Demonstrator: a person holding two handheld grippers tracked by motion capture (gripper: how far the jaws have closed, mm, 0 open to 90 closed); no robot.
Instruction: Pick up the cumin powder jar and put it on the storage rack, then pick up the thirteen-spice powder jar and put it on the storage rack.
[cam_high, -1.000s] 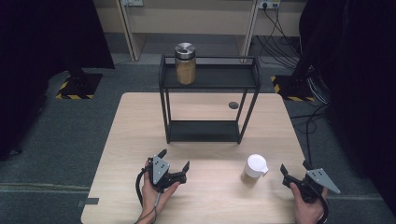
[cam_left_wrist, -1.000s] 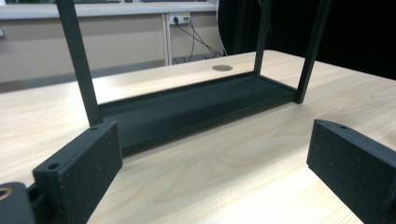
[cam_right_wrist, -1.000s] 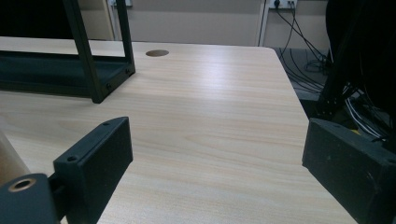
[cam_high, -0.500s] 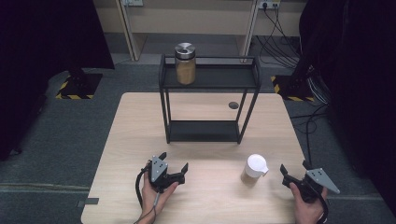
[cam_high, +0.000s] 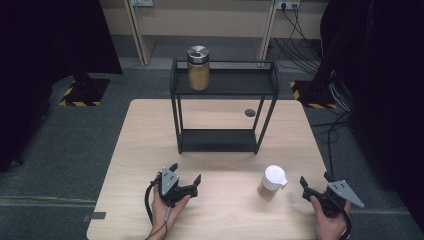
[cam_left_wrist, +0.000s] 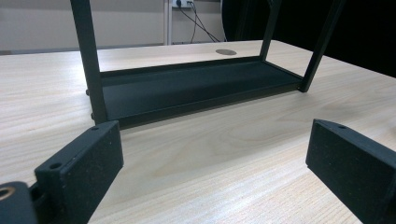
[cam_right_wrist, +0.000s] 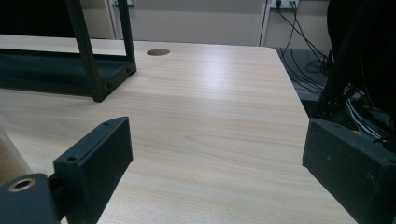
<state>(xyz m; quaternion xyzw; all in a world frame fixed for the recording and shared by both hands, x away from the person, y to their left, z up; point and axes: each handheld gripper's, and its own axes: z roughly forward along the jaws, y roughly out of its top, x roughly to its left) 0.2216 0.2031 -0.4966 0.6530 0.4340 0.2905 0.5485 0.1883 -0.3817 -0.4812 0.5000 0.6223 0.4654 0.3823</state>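
1. Black left gripper (cam_high: 186, 181) sits low at the table's near edge, left of centre. The hand (cam_high: 167, 206) wraps it from below, forearm coming in from the bottom, grey plate facing up, cable looping off its left side.
2. Left jaws are spread wide with nothing between them. In the left gripper view they frame bare wood and point at the rack's lower shelf.
3. Right gripper (cam_high: 314, 185) is at the near right corner, hand (cam_high: 330, 224) under it, grey plate tilted out to the right. Jaws are also spread wide and hold nothing. The right gripper view looks along the table (cam_right_wrist: 210, 107) toward the far right corner.
4. White-lidded cup (cam_high: 273, 179) stands upright between the two grippers, nearer the right one and clear of it. A brown sliver at the left edge of the right gripper view may be its side; cannot confirm.
5. Black two-tier metal rack (cam_high: 223, 108) stands mid-table, beyond both grippers. Lower shelf (cam_left_wrist: 187, 88) is bare.
6. Round cable hole (cam_high: 250, 113) is in the tabletop behind the rack's right side.
7. Glass jar (cam_high: 198, 68) with metal lid and tan contents stands upright on the rack's top shelf, left part.
8. No legible labels or writing on the jar, cup or grippers.
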